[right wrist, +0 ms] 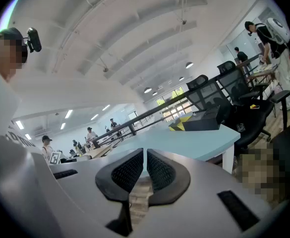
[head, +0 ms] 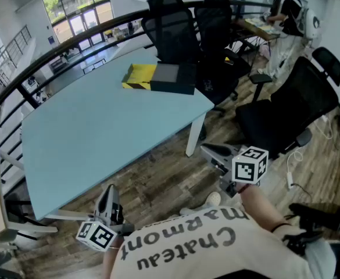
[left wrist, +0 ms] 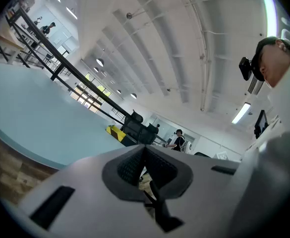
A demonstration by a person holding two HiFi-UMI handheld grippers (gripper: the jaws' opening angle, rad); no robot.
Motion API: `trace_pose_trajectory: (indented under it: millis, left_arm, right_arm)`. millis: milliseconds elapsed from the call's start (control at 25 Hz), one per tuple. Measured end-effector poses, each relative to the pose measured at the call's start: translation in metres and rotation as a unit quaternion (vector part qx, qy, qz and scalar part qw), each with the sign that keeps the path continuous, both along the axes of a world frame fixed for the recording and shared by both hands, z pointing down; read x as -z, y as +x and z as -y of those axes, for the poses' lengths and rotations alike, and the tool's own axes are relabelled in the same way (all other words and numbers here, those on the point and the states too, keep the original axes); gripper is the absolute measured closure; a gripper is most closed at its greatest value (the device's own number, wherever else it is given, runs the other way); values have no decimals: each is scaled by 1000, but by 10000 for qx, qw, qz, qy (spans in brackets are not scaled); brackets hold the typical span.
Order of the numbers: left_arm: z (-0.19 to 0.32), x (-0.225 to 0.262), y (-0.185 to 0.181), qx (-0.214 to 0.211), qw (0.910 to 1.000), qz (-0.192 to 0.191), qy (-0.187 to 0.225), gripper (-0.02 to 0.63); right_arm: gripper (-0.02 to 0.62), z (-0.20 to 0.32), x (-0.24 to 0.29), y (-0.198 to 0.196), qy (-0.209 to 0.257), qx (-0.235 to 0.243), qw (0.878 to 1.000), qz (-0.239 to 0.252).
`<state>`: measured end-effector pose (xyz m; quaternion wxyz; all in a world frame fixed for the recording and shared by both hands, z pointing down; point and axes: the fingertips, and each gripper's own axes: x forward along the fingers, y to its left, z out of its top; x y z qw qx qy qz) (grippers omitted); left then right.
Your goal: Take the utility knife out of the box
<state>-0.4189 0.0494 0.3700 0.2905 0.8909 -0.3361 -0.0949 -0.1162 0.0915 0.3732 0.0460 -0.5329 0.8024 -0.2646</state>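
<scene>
A yellow-and-black box [head: 158, 77] lies at the far edge of the pale blue table [head: 100, 132]. The utility knife is not visible in any view. My left gripper [head: 108, 193] hangs low beside the table's near corner, over the wooden floor, with its jaws shut and nothing between them. My right gripper [head: 211, 152] is off the table's right end near its white leg, its jaws together and empty. Both are far from the box. The left gripper view shows its gripper [left wrist: 145, 148] and the box [left wrist: 116, 131] small in the distance. In the right gripper view, the box [right wrist: 197, 123] lies beyond the gripper [right wrist: 145, 151].
Black office chairs [head: 175, 22] stand behind the table and another chair [head: 286, 109] is to the right. A dark railing [head: 53, 54] curves past the table's far side. A person [head: 289, 4] works at a desk at the back right. Cables [head: 292, 176] lie on the floor.
</scene>
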Motion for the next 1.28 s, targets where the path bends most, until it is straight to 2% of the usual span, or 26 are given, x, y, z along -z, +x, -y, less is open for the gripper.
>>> trace_pose_trajectory:
  millis: [440,640,760,880,1000,1280]
  left_arm:
    - [8,-1,-5,-26,10000,45,-9,603]
    - [20,-8,-2,9,9999,71,-106,603]
    - [29,-12,12,-43,9998,111,-172,603]
    - [45,-7,30,-21,9998,160,-95,603]
    - [67,-6,41,172,9997,130,-73,603]
    - [126,7,84,561,9984,59,77,603]
  right_arm:
    - [546,9,-7,-6,-54,19,10000,-39]
    - [545,19,-15,3,-154,-73,9999,11]
    - [545,28,-20,19,-262,-166,9995,85]
    - [546,53,-21,41,-230,-186,9995,103]
    - [545,87,-20,57,-197,-108,9997,127]
    - [545,170,-10,93,-105,344,9993,-92]
